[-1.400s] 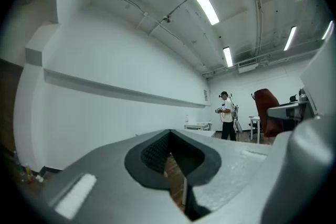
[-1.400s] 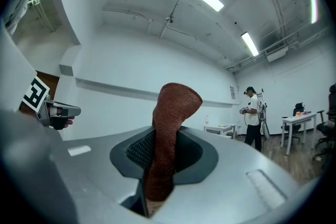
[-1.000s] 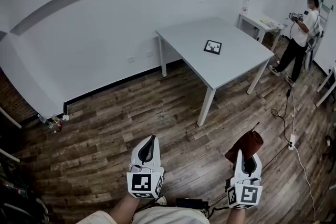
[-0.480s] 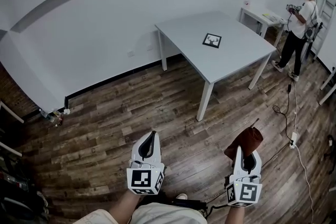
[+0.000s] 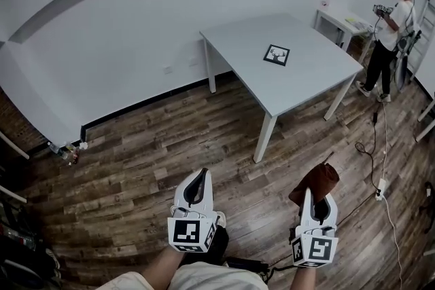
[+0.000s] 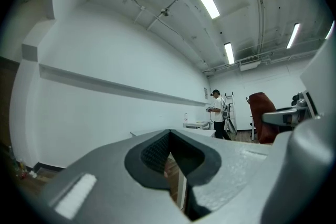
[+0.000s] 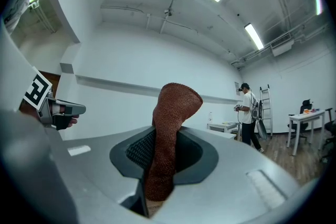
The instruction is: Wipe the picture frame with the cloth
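Note:
A small black picture frame [image 5: 276,55] lies flat on the grey table [image 5: 306,81] across the room, far from both grippers. My right gripper [image 5: 318,195] is shut on a rust-brown cloth [image 5: 315,183], which sticks up out of its jaws in the right gripper view as the cloth [image 7: 169,134]. My left gripper [image 5: 198,181] is held at waist height over the wooden floor, jaws shut with nothing between them; the left gripper [image 6: 169,157] points toward the table.
A person [image 5: 387,27] stands at the far right beside a small white desk [image 5: 343,22]. Cables and a power strip [image 5: 378,183] lie on the floor right of the table. A white wall runs behind the table. Small items [image 5: 68,153] sit by the left wall.
The view has shifted slightly as I step; the grippers stay at the same height and the cloth stays held. The table sits about as far off as before.

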Action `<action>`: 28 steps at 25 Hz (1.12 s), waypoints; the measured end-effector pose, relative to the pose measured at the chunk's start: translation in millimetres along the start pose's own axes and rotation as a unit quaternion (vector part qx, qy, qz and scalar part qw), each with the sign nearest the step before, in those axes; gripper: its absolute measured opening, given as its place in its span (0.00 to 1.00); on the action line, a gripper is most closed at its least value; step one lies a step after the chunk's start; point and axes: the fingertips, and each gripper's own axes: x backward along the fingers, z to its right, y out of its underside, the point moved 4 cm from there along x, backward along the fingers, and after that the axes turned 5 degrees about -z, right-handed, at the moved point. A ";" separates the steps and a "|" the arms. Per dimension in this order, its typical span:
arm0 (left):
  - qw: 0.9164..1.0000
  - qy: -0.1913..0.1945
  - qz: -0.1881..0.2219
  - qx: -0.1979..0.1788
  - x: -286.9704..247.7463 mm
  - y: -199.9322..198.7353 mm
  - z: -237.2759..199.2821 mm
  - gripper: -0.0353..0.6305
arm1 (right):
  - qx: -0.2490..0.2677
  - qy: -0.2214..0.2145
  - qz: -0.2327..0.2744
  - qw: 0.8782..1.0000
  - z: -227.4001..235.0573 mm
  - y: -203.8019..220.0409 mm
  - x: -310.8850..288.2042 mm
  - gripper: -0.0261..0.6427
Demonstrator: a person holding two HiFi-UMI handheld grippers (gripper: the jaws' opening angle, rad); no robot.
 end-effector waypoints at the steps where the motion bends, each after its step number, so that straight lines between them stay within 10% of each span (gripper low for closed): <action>1: 1.000 0.002 -0.001 0.002 -13.7 1.5 -3.0 0.06 | 0.002 -0.001 -0.001 1.000 0.5 0.6 -12.9 0.20; 28: 0.998 0.054 -0.010 -0.002 -425.3 -15.2 -70.0 0.06 | -0.015 0.028 -0.010 0.999 76.0 -3.2 -397.6 0.20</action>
